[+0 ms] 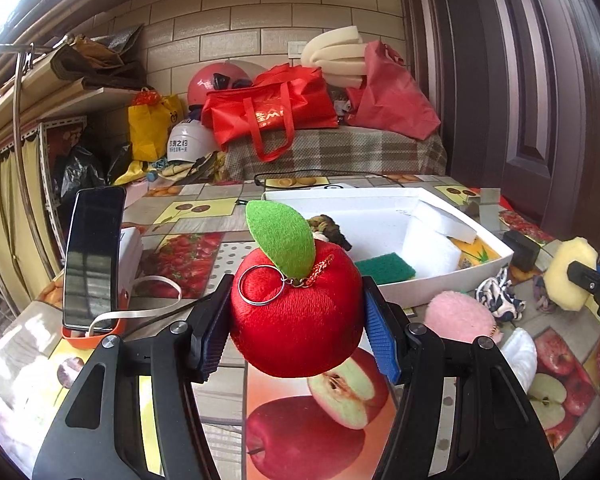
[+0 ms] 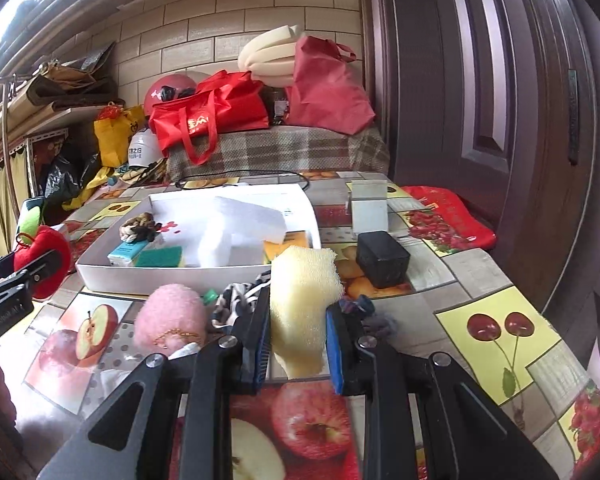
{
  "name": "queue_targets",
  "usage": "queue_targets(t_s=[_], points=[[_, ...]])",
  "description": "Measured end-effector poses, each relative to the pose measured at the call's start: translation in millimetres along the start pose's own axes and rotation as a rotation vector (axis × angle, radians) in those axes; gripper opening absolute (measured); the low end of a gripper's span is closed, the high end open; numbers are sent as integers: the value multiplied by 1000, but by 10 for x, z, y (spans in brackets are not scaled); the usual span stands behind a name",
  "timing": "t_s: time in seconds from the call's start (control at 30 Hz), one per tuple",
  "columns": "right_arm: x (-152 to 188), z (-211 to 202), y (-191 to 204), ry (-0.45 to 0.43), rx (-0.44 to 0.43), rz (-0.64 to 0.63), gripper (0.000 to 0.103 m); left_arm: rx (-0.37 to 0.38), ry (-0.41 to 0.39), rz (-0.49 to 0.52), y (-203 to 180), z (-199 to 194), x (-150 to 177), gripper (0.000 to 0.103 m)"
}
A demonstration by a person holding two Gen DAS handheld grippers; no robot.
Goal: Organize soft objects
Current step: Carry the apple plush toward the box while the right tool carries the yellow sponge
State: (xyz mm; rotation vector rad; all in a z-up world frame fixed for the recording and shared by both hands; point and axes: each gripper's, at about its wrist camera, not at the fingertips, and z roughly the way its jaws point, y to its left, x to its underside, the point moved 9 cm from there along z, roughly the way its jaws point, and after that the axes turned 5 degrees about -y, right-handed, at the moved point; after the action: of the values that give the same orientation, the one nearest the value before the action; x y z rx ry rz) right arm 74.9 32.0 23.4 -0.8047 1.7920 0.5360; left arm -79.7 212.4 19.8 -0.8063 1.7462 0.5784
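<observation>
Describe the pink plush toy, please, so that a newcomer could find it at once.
Start at the white tray on the fruit-print table. Just in front of its near wall lies the pink plush toy, beside a black-and-white patterned cloth. It alone is round, fuzzy and pale pink, with a beaded chain across it.

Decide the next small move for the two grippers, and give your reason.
Probably carry the plush apple, clamped in the left gripper, forward over the white tray and release: the tray already holds sponges, and the right gripper grips its yellow sponge.
</observation>
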Motion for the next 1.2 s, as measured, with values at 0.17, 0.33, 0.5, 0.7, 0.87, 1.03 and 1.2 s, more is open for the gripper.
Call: queue_targets(t_s=[0.17,0.33,0.5,0.7,0.87,1.03,1.2], points=[[-32,78,-141,4,25,8,24,-9,33,-37,117,98,28,61],[-74,145,-146,0,38,-17,24,-19,23,-29,138,140,2,61],[-109,214,-81,-6,45,-44,24,-24,31,-36,178,197,-8,61],[-150,338,-12,-4,39,-55,24,-24,41,-30,185,266,-15,61],[-171,402,10,-2,36,-49,24,-25,41,-20,159,317,-43,61],[-180,459,31,3,32,-41,24,-31,44,-8,137,416,-73,61],[-206,506,71,-2,27,-42,25,-33,49,-7,130,498,-94,61]])
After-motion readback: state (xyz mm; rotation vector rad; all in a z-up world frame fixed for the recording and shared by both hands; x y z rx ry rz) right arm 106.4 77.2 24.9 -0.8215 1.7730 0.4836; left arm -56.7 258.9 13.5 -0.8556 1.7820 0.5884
